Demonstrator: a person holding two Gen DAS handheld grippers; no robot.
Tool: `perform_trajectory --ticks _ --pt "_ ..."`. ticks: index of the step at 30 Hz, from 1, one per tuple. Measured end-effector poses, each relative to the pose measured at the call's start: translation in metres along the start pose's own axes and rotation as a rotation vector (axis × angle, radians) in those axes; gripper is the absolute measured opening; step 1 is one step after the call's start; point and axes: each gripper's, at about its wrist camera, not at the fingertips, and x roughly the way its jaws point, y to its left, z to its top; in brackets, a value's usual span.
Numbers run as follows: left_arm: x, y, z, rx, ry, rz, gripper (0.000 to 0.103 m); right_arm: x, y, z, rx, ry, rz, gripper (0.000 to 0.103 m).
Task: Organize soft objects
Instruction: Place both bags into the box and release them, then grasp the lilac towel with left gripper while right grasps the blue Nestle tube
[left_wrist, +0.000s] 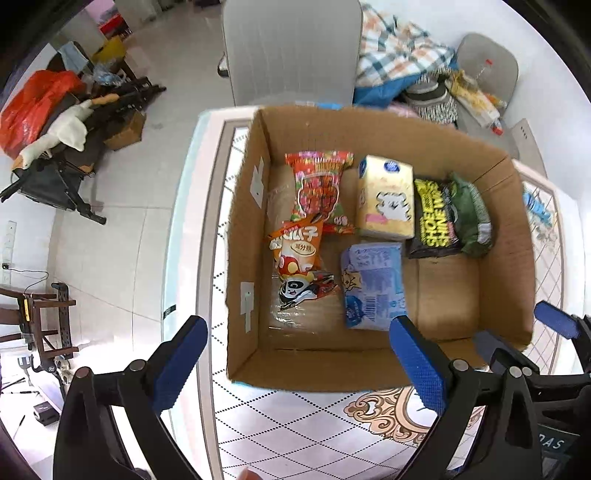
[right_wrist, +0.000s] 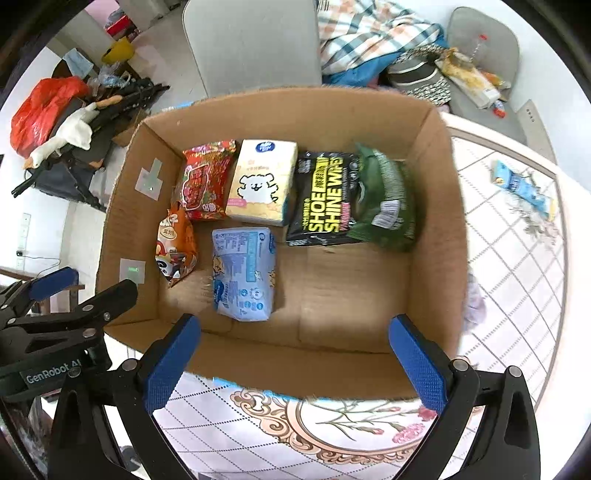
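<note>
An open cardboard box (left_wrist: 243, 236) (right_wrist: 436, 229) stands on the table and holds several soft packs: a red snack bag (left_wrist: 321, 188) (right_wrist: 207, 177), an orange snack bag (left_wrist: 299, 251) (right_wrist: 175, 243), a yellow tissue pack (left_wrist: 386, 195) (right_wrist: 264, 181), a blue tissue pack (left_wrist: 373, 284) (right_wrist: 243, 273), a black shoe-wipes pack (left_wrist: 432, 218) (right_wrist: 323, 199) and a green pack (left_wrist: 472, 218) (right_wrist: 388, 199). My left gripper (left_wrist: 299, 365) is open and empty above the box's near left corner. My right gripper (right_wrist: 295, 365) is open and empty above the near wall.
A light blue packet (right_wrist: 521, 184) (left_wrist: 537, 208) lies on the patterned tablecloth (right_wrist: 517, 258) right of the box. A grey chair (left_wrist: 291, 51) stands behind the table. Clothes are piled on a second chair (left_wrist: 487, 62). Clutter lies on the floor at the left.
</note>
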Motion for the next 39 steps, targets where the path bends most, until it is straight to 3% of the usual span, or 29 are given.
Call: perform_trajectory --ticks 11,16,20,23,28,32,35,39 --pt "-0.057 -0.010 -0.029 -0.009 -0.091 -0.019 0.101 -0.059 -0.010 -0.037 0.030 -0.090 0.007 0.103" --pt "-0.078 -0.021 -0.037 0.000 -0.132 -0.008 0.101 -0.084 -0.017 -0.051 0.043 -0.121 0.066 0.103" --pt "-0.092 -0.046 -0.034 0.021 -0.158 -0.039 0.101 -0.102 -0.036 -0.060 0.069 -0.151 0.118 0.103" --pt "-0.104 -0.089 -0.024 0.050 -0.200 -0.071 0.101 -0.115 -0.073 -0.067 0.123 -0.162 0.207 0.103" --pt "-0.099 -0.180 -0.011 0.109 -0.205 -0.129 0.101 -0.127 -0.167 -0.084 0.236 -0.183 0.126 0.103" --pt "-0.047 -0.266 0.004 0.182 -0.068 -0.132 0.101 -0.111 -0.258 -0.095 0.361 -0.129 0.046 0.103" --pt "-0.003 -0.325 0.010 0.236 0.040 -0.115 0.101 -0.099 -0.304 -0.092 0.393 -0.101 0.006 0.103" --pt "0.042 -0.368 0.021 0.246 0.107 -0.058 0.101 -0.086 -0.353 -0.088 0.406 -0.076 -0.003 0.103"
